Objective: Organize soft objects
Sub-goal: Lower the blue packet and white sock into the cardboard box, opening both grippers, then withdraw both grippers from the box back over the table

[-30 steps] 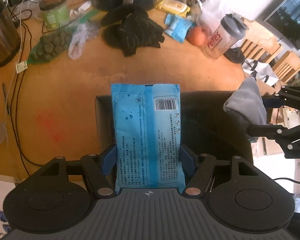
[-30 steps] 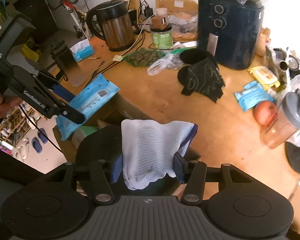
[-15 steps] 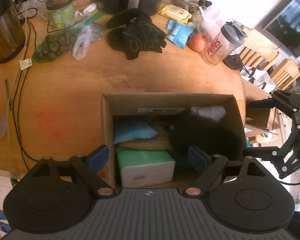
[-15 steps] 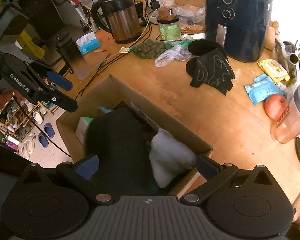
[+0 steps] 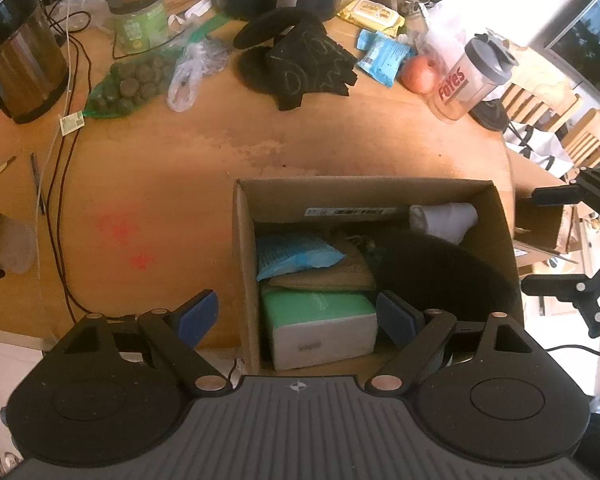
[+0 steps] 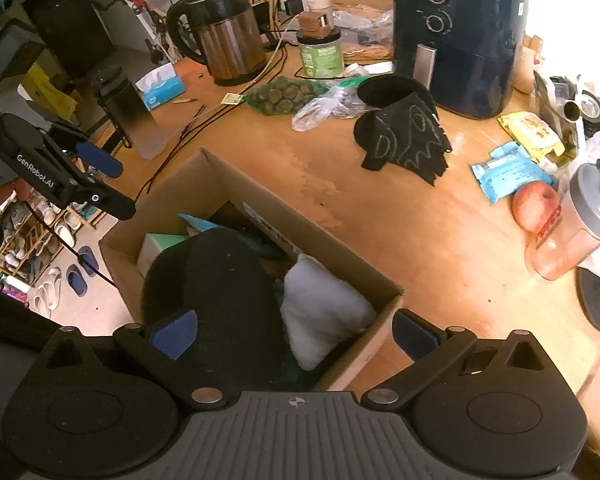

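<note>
Both my tongs have just sprung open: my left gripper [image 5: 296, 314] has dropped the blue wipes pack [image 5: 296, 254] and my right gripper [image 6: 294, 330] the white cloth [image 6: 324, 310] into the cardboard box [image 5: 244, 264]. Two soft items stowed; black gloves [image 5: 312, 66] wait on the far table.

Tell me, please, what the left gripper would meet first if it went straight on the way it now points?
Most likely the green-and-white tissue pack in the cardboard box: it lies between the open left gripper fingers, which hold nothing. Depth is hard to judge.
</note>
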